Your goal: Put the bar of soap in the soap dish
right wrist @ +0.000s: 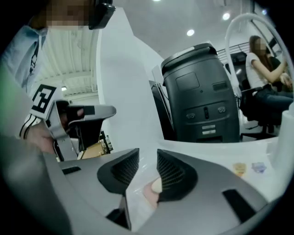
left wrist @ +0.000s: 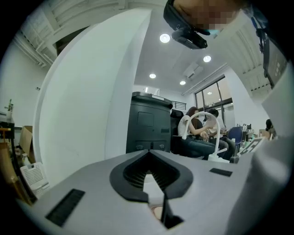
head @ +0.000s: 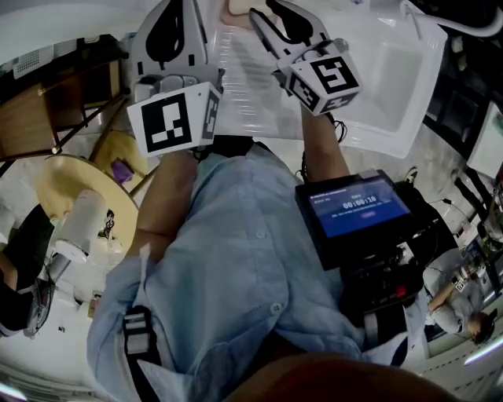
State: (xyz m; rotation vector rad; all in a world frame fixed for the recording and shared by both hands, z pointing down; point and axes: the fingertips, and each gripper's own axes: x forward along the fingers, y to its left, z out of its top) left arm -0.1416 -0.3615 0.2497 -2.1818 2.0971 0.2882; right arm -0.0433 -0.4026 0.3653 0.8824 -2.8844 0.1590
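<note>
The pinkish bar of soap [right wrist: 154, 188] lies in a clear plastic wrapper [right wrist: 138, 202] between my two grippers. My right gripper [right wrist: 142, 172] stands open around it; the soap rests against one ribbed pad [right wrist: 172, 176], and the other pad is apart from it. My left gripper [left wrist: 154, 193] is shut on a thin white strip of that wrapper [left wrist: 151, 186], with a bit of the soap [left wrist: 158, 212] showing under its jaws. In the head view both grippers reach up over a white ridged drainboard [head: 251, 78], the soap [head: 236, 9] at the top edge. I cannot make out a soap dish.
A white sink basin [head: 393, 71] lies to the right of the drainboard. A tall black machine [right wrist: 202, 96] stands beyond the white counter, with seated people behind it. A blue-screened device [head: 357, 208] hangs on the person's chest. A round yellow table [head: 63, 184] stands at the lower left.
</note>
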